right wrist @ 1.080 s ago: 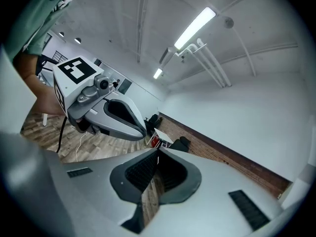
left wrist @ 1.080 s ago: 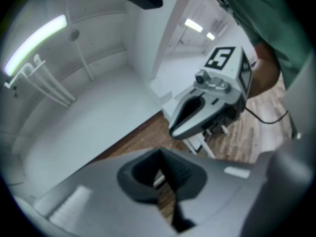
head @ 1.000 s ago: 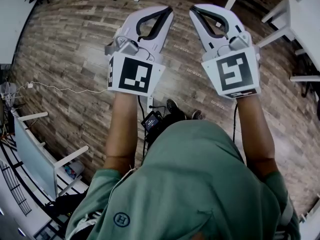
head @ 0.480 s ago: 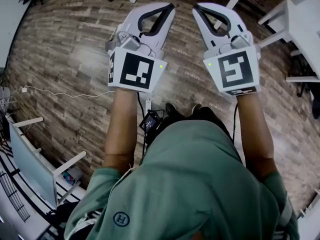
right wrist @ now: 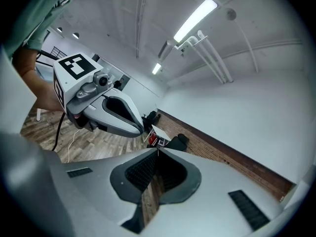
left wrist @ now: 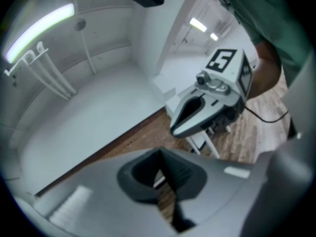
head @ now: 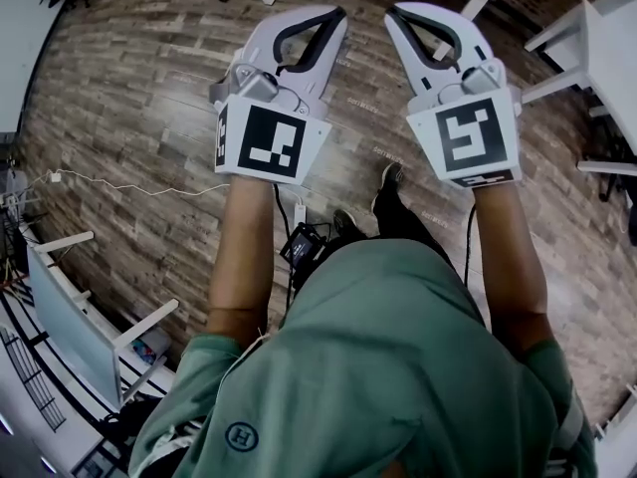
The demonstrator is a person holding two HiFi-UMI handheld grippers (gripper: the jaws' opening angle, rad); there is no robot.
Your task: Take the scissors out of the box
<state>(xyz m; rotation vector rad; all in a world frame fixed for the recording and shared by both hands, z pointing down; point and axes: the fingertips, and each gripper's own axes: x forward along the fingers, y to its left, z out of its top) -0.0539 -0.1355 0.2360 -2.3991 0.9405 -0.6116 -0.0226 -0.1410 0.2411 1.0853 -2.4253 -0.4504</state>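
Note:
No scissors and no box show in any view. In the head view I hold both grippers side by side at chest height over a wooden floor (head: 149, 98). My left gripper (head: 336, 14) has its jaws together with nothing between them. My right gripper (head: 392, 14) is the same, shut and empty. The left gripper view looks along its own closed jaws (left wrist: 160, 152) at a white wall, with the right gripper (left wrist: 174, 130) alongside. In the right gripper view, the right gripper's own jaws (right wrist: 158, 150) meet at the tip, and the left gripper (right wrist: 140, 131) is beside them.
White tables (head: 605, 38) stand at the far right and a white desk (head: 70, 312) at the lower left. A thin cable (head: 129, 185) runs across the floor. The person's shoe (head: 388, 181) is ahead of the body. A brick wall base (right wrist: 217, 154) lies ahead.
The floor has shifted under the person, and a foot has come forward. Both grippers keep about the same pose and stay shut.

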